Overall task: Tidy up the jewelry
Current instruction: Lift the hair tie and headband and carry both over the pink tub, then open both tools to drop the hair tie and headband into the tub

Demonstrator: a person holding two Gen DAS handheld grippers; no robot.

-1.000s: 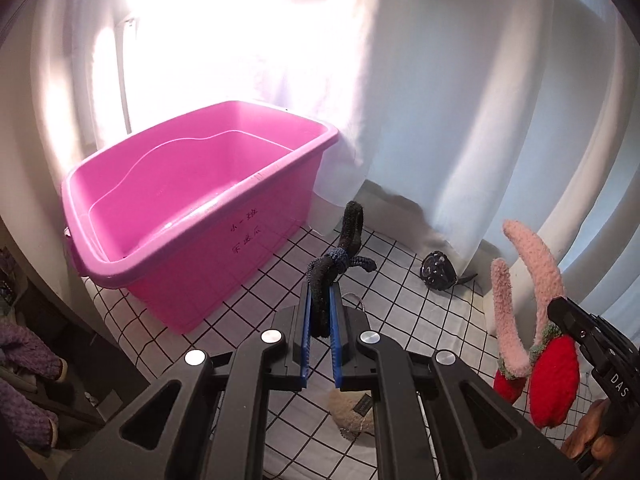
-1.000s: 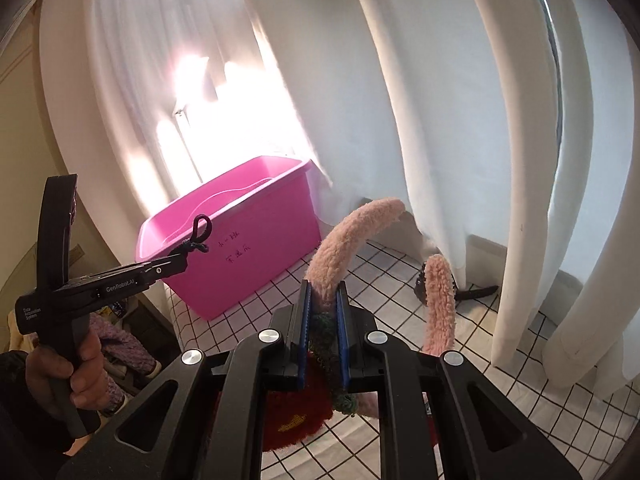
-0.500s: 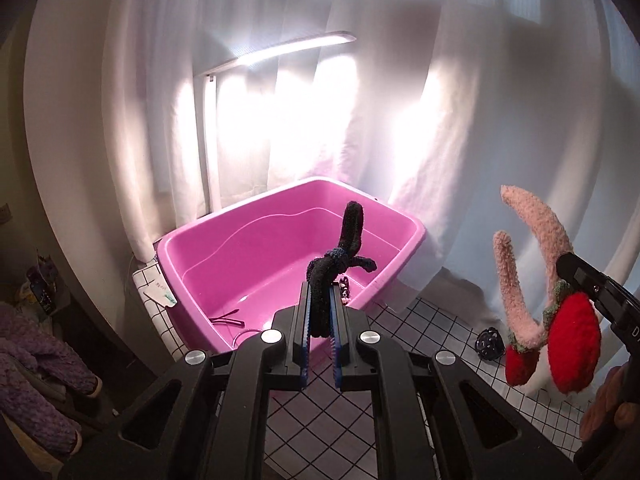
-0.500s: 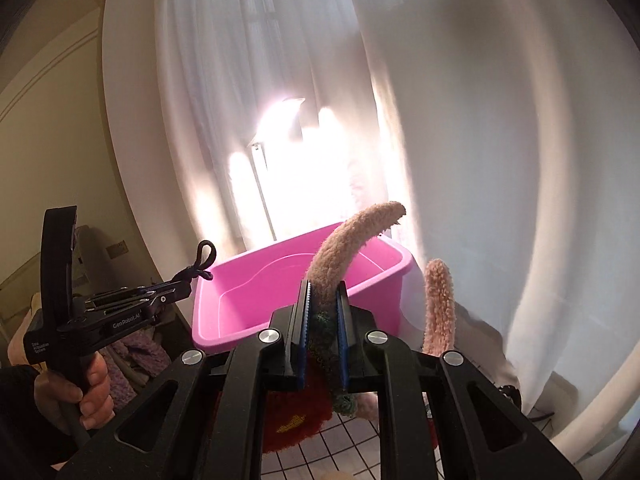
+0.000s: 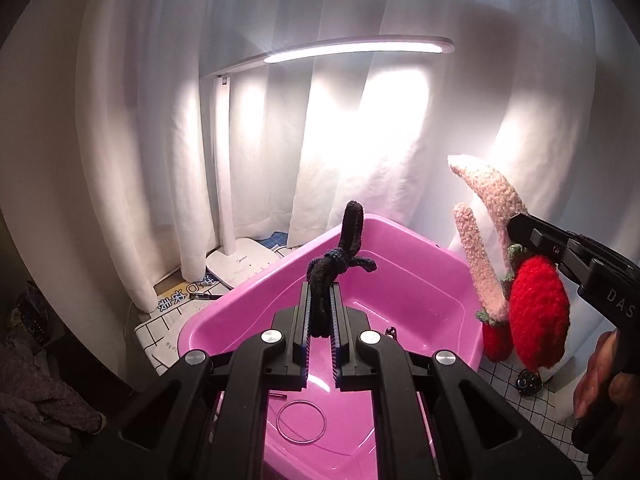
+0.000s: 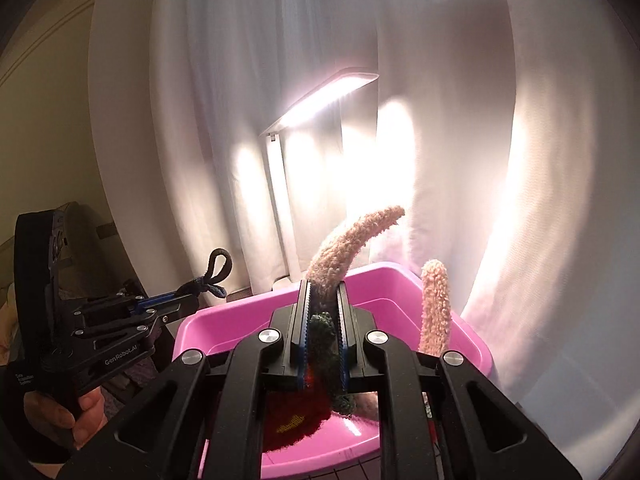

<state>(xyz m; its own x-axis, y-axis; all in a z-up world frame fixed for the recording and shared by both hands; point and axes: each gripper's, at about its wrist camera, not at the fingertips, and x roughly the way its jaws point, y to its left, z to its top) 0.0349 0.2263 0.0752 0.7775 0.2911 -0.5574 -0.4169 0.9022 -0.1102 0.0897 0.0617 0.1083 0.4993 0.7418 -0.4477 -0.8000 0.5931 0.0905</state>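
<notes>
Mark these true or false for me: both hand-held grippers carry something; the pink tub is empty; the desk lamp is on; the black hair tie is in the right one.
1. Both carry something: true. The left hand-held gripper clamps the black hair tie; the right hand-held gripper clamps the strawberry headband.
2. Pink tub empty: false, a thin ring lies inside.
3. Desk lamp on: true.
4. Tie in the right: false, left.

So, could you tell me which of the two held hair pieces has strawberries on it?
The pink fuzzy headband in the right tongs: red knitted strawberries hang from it. The left tongs hold a plain black knotted hair tie.
</notes>
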